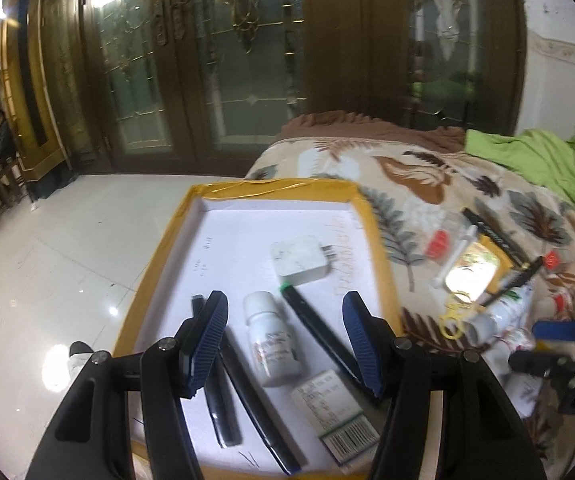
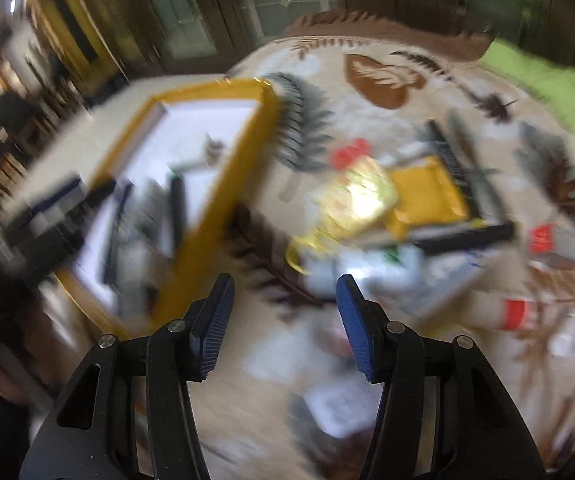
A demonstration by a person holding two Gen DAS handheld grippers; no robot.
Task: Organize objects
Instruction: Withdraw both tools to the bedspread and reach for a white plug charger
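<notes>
so the sorting is about half done, judging by what's already been put in the yellow-rimmed tray (image 1: 383, 264): a white charger (image 1: 301, 260), a small white bottle (image 1: 273, 340), a green-tipped black pen (image 1: 319, 332), two more dark pens (image 1: 243, 388) and a barcoded little box (image 1: 335, 416) are all laid on its white floor. the left gripper (image 1: 285, 344) is held over that tray with its jaws spread wide and nothing gripped between them; the bottle is only seen through the gap.

the right gripper (image 2: 283, 320) is also wide apart and empty, and it's pointed down at the leaf-print blanket (image 2: 367, 72) just beside the tray, near the leftover pile. that view is badly smeared, so details are hard to call.

what's left: a shiny gold packet (image 1: 469, 276), a black comb (image 1: 495, 232), a white tube (image 1: 503, 312), some red-capped bits (image 1: 437, 244), yellow rings (image 1: 453, 320). the next pick probably belongs to the right gripper, and one item needs to be singled out cleanly, since everything in that pile is overlapped or touching. the tray's raised rim has to be cleared on the way in, and the soft blanket could let thin things sink under the pads.
</notes>
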